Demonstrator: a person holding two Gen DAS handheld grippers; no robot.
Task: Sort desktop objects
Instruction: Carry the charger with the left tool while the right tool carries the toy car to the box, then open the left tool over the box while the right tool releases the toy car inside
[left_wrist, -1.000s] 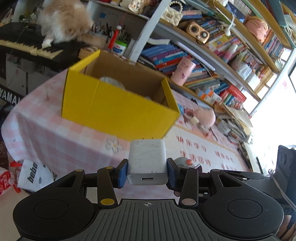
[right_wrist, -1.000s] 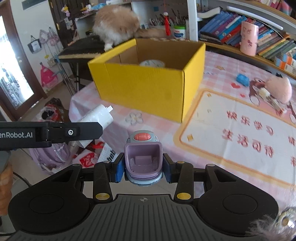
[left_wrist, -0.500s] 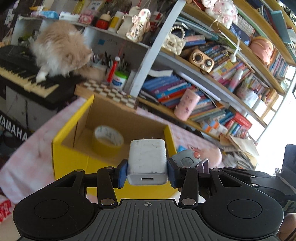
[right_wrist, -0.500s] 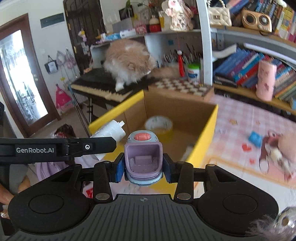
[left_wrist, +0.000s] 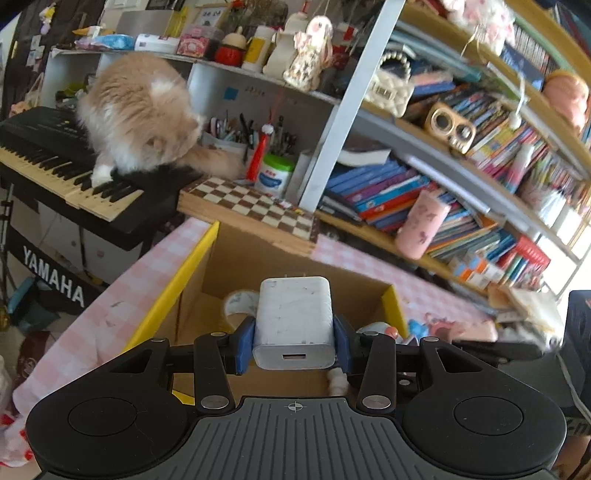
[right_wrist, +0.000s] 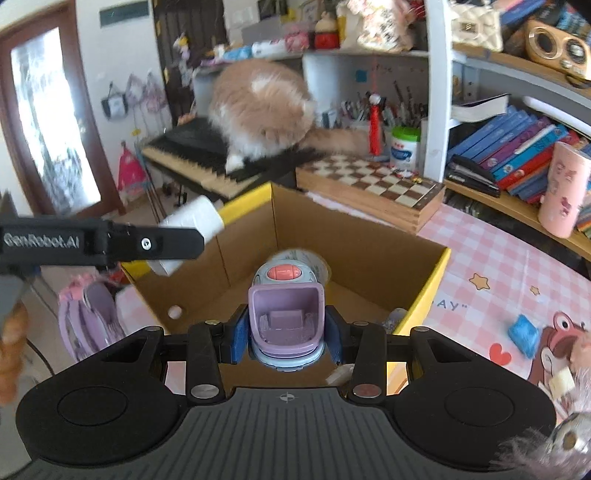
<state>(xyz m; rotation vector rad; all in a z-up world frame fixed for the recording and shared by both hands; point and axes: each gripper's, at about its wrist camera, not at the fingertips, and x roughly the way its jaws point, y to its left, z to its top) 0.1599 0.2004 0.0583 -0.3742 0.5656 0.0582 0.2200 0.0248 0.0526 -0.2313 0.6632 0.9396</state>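
**Both grippers now above the open box, each with its load**

The white charger (left_wrist: 294, 321) sits clamped between the blue pads of the left gripper (left_wrist: 294, 341), and the purple toy (right_wrist: 285, 325) with a red button is clamped the same way in the right gripper (right_wrist: 285, 338). One second ago both were in front of the yellow box (right_wrist: 428, 291), low before its outer wall, and only the top of its inside was visible. Now both cameras look over the near rim and down to the cardboard floor, where a tape roll (left_wrist: 240, 301) lies near the far wall. I judge that the carrying part is almost done and the release is the next step.

The near rim is hidden under both grippers, so a drop here should land inside. The floor of the box is mostly free; the tape roll takes only the far middle. The two grippers are close side by side, the left one crossing the left part of the right view, so there is little room between them. The cat (left_wrist: 140, 110) on the keyboard (left_wrist: 44, 162) is beyond the box, well apart from it. The pink checked table (right_wrist: 509, 258) stays open to the right
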